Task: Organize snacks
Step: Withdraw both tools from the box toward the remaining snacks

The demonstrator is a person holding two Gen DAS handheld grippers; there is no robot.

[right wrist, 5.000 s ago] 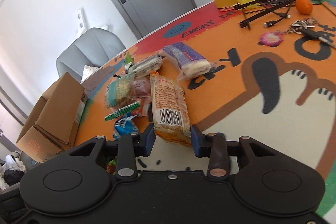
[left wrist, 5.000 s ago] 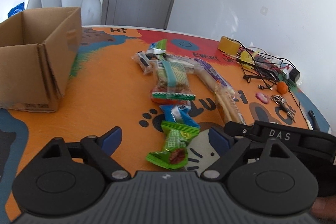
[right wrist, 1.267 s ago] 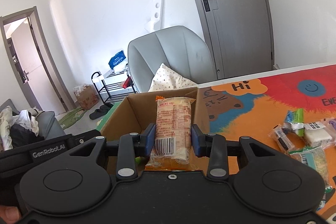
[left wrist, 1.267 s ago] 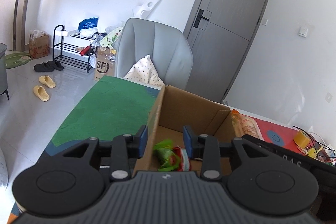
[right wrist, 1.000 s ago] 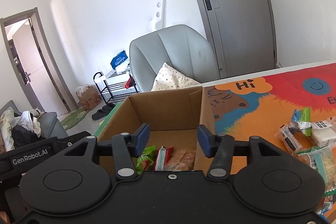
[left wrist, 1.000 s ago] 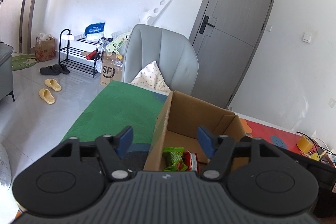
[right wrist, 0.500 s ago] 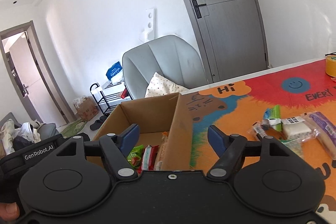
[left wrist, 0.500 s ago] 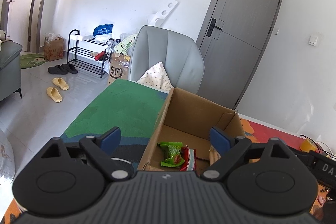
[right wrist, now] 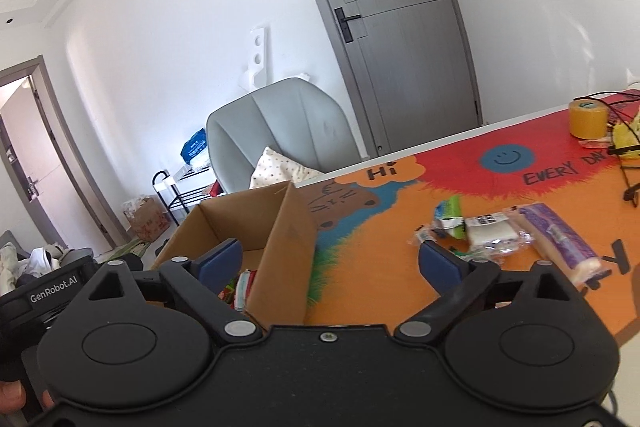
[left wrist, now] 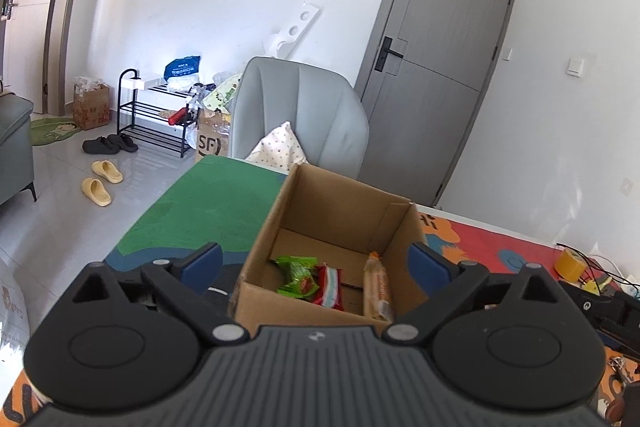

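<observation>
The cardboard box (left wrist: 340, 211) sits open-topped on the table's printed mat (right wrist: 400, 267), its corrugated walls plain brown and creased at the corners. On its floor lie three crinkly packets: a green wrapper (left wrist: 296, 273) at about nine o'clock, a red-and-white striped wrapper (left wrist: 330, 287) just beside it, and a long orange bread pack (left wrist: 376, 287) leaning against the wall at three o'clock.

The left gripper (left wrist: 316, 263) hangs over the box's near edge, its matte black jaws opening, the blue pads (left wrist: 200, 261) spread wide with nothing pinched. The right gripper (right wrist: 330, 261) hangs by the box's right wall, jaws also opening and bare.

At two o'clock from it, more snacks lie loose on the glossy mat: a purple-labelled bread roll (right wrist: 560, 243), a white square cake in clear film (right wrist: 488, 229) and a green sachet (right wrist: 450, 211), clustered and touching. A yellow tape roll (right wrist: 588, 119) stands well beyond.
</observation>
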